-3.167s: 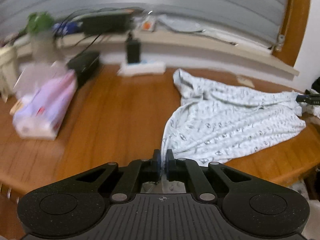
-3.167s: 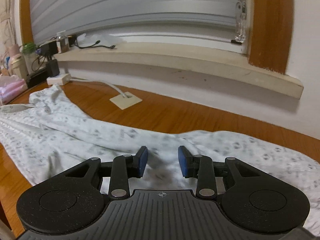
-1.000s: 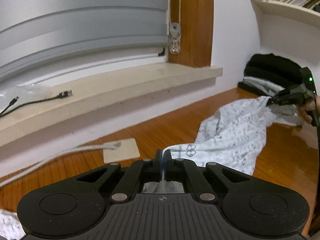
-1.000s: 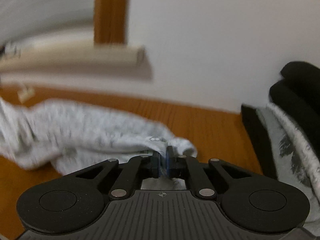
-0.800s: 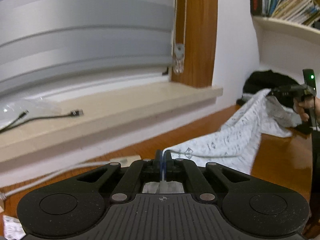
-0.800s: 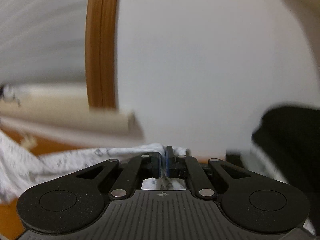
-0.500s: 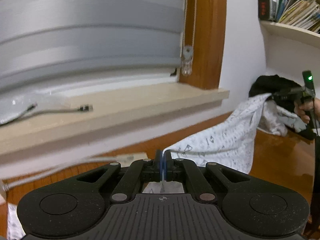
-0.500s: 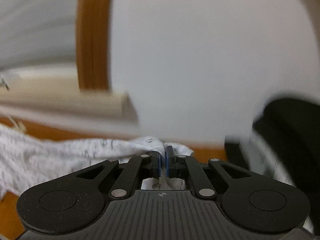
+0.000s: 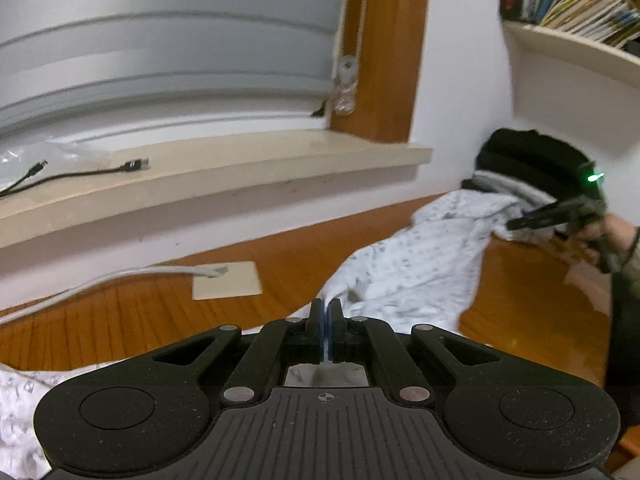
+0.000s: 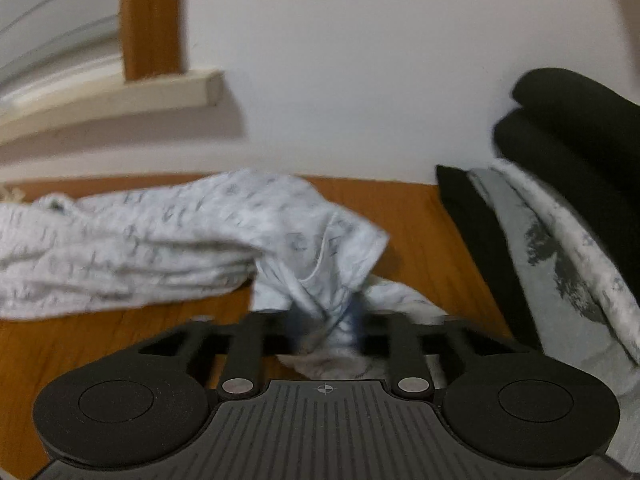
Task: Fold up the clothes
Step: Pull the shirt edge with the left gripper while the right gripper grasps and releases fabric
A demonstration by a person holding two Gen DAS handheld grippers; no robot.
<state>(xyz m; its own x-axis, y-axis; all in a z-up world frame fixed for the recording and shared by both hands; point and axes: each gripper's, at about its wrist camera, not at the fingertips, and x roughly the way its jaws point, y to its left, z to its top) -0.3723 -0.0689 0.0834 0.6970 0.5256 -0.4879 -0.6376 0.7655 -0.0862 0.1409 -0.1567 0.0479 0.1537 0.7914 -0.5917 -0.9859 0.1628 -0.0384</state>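
Observation:
A white garment with grey print (image 9: pixel 420 264) lies stretched across the wooden table (image 9: pixel 140 312). My left gripper (image 9: pixel 325 320) is shut on one edge of it, low over the table. In the right wrist view the same garment (image 10: pixel 160 240) bunches up at my right gripper (image 10: pixel 326 320). Its blurred jaws stand apart with a fold of cloth lying between them. From the left wrist view the right gripper (image 9: pixel 520 222) shows at the garment's far end, held by a hand (image 9: pixel 612 236).
A stack of folded black and grey clothes (image 10: pixel 560 208) sits against the wall right of the right gripper. A beige square pad (image 9: pixel 226 280) with a white cable lies on the table. The window sill (image 9: pixel 240 168) carries a black cable. Bookshelf (image 9: pixel 580 8) above.
The garment hung lifted between both grippers; now it has come down onto the table. The right gripper's jaws, shut on the cloth before, have parted. The left gripper stays shut.

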